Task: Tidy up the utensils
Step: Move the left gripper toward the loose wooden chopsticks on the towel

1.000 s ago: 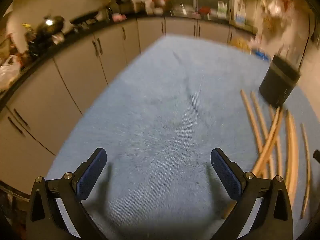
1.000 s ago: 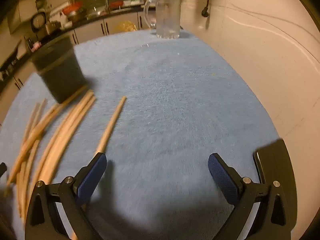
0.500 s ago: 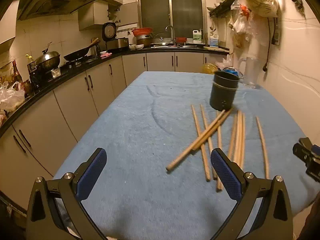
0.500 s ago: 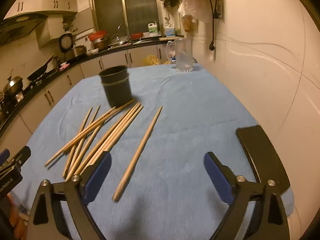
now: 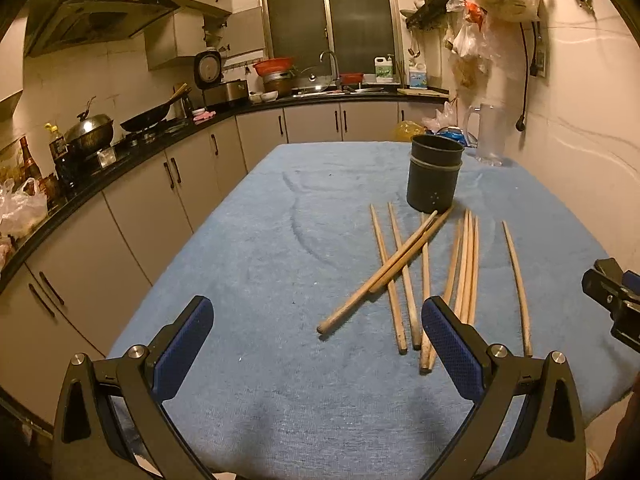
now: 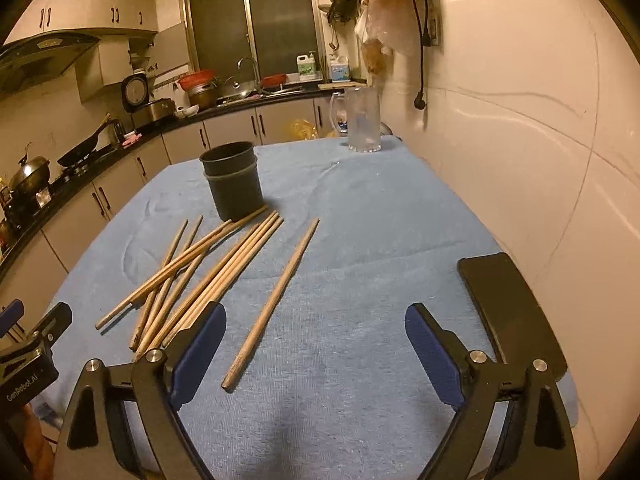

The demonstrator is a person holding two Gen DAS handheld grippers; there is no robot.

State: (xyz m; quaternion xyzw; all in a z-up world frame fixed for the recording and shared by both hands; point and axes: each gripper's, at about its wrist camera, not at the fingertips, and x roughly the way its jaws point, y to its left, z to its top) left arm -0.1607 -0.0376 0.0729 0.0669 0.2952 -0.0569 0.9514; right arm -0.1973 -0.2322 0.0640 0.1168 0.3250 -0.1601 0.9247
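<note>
Several wooden chopsticks [image 5: 404, 260] lie scattered on the blue cloth, in a loose pile with two crossed over the others; they also show in the right wrist view [image 6: 208, 268]. One chopstick [image 6: 276, 300] lies apart to the right. A black cup [image 5: 434, 176] stands upright just behind the pile, also in the right wrist view [image 6: 234, 180]. My left gripper [image 5: 318, 330] is open and empty, above the table's near edge, left of the pile. My right gripper [image 6: 316, 336] is open and empty, right of the pile.
The table with the blue cloth [image 5: 280, 240] has a wall along its right side. A clear glass jug [image 6: 363, 120] stands at the far end. A black phone [image 6: 508, 304] lies at the right edge. Kitchen cabinets [image 5: 132, 208] run along the left.
Both grippers have pulled back and tilted up from the cloth. The chopsticks and the cup now sit farther ahead. Both grippers stay open.
</note>
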